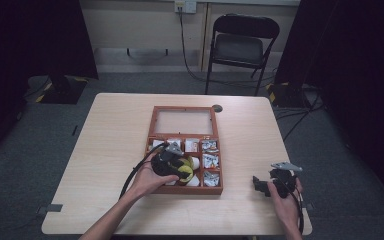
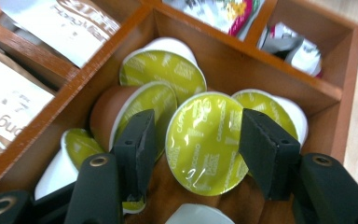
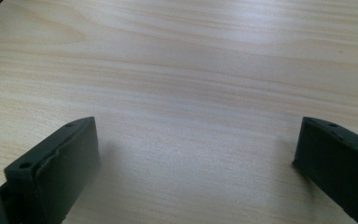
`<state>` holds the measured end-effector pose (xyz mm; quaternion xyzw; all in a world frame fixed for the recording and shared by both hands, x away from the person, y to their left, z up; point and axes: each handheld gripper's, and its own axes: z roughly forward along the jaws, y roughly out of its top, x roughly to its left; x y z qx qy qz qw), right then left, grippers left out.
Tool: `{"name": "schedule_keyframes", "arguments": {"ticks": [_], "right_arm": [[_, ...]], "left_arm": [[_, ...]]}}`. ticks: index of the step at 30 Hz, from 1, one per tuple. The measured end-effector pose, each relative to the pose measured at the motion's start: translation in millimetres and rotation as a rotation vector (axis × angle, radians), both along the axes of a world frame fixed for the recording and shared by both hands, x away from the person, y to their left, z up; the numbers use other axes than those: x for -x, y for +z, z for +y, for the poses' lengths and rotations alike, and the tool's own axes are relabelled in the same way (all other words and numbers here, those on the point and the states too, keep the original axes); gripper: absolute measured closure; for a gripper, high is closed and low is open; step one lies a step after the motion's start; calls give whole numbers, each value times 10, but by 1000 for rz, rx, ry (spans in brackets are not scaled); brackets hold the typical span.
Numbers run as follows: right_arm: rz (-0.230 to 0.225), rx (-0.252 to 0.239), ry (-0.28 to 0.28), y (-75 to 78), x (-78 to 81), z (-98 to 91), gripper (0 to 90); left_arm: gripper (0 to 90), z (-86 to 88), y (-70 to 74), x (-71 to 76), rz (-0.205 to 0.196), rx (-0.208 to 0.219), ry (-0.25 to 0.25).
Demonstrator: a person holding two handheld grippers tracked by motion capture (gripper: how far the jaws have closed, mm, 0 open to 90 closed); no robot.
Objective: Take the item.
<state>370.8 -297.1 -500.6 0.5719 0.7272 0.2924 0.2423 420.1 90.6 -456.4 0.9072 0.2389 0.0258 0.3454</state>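
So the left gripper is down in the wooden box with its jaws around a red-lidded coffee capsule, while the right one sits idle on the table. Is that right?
Nearly. The capsule between the left gripper's jaws has a yellow-green lid, not a red one, as the left gripper view shows. The rest holds: that gripper is down in the wooden box, and the right gripper sits open over bare table.

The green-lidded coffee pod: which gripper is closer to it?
Left. The left gripper has its open jaws on either side of the green-lidded coffee pod inside the wooden box; the right gripper sits over bare table.

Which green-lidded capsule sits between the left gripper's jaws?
The capsule tilted up facing the camera, framed by the left gripper; the other capsules lie behind or beside the jaws.
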Motion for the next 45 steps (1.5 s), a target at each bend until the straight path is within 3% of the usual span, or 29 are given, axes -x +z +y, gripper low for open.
{"name": "schedule_keyframes", "arguments": {"ticks": [5,8,14,20,26,32,45], "right_arm": [[0,0,1,0,0,0,0],[0,0,0,0,0,0,0],[0,0,0,0,0,0,0],[0,0,0,0,0,0,0],[0,0,1,0,0,0,0],[0,0,0,0,0,0,0],[0,0,0,0,-1,0,0]], "left_arm": [[459,-24,-8,6,0,-23,-13],[458,-58,-19,11,-7,-60,-27],[446,-69,-25,14,-3,-59,-19],[432,-111,-38,59,-32,-113,-51],[441,-86,-38,36,-4,-96,-40],[417,-131,-53,65,-28,-142,-50],[423,-136,-54,84,-42,-142,-41]]}}
